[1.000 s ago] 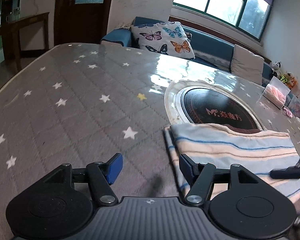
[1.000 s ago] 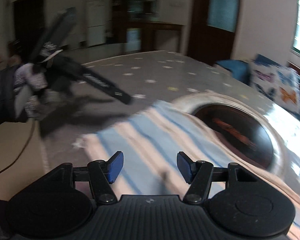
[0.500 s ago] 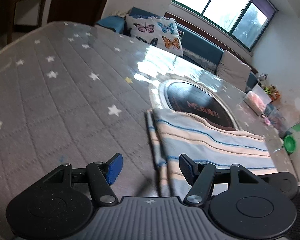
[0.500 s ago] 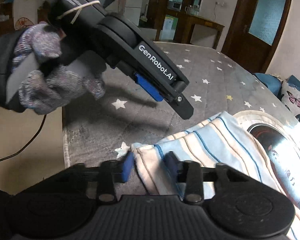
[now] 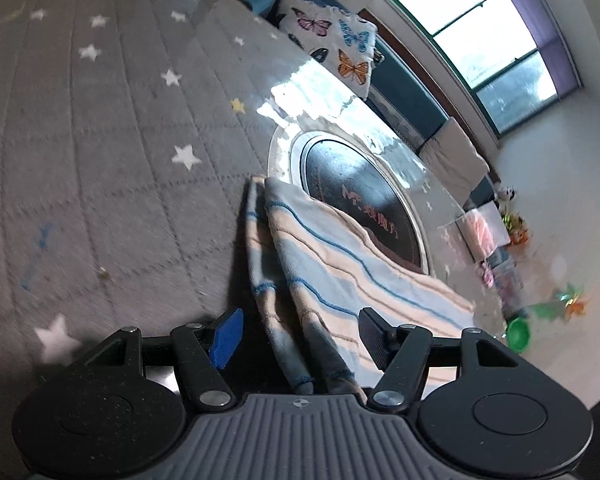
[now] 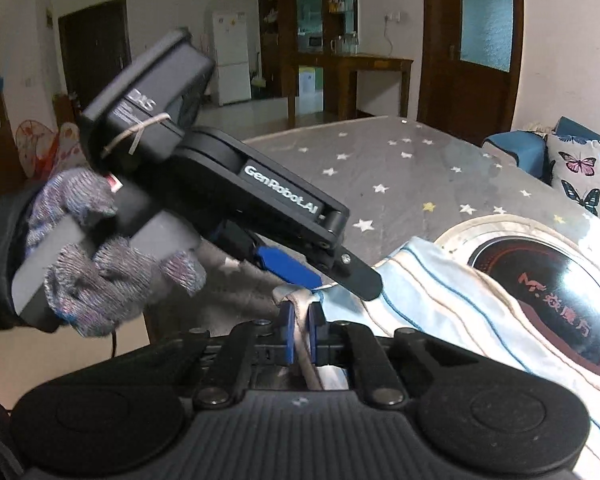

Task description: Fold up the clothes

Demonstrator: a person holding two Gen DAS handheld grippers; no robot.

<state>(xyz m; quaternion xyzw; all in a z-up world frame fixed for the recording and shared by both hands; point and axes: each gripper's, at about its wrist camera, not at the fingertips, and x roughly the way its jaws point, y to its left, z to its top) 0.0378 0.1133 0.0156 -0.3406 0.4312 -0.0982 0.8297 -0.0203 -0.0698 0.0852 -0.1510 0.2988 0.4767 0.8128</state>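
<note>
One striped cloth [image 6: 440, 296] on worktop [image 5: 100, 160]. Right gripper [image 6: 299, 330] jaws just closed, pinching its corner; left gripper [image 5: 300, 336] jaws wide, straddling two folded edges.

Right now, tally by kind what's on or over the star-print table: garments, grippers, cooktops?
Striped blue-and-peach cloth garment: 1
Black handheld grippers, left gripper and right gripper: 2
Round black glass cooktop: 1
Total: 4

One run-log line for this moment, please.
right tongs: shut on striped cloth corner | left tongs: open, astride cloth edge | table: cloth folded
</note>
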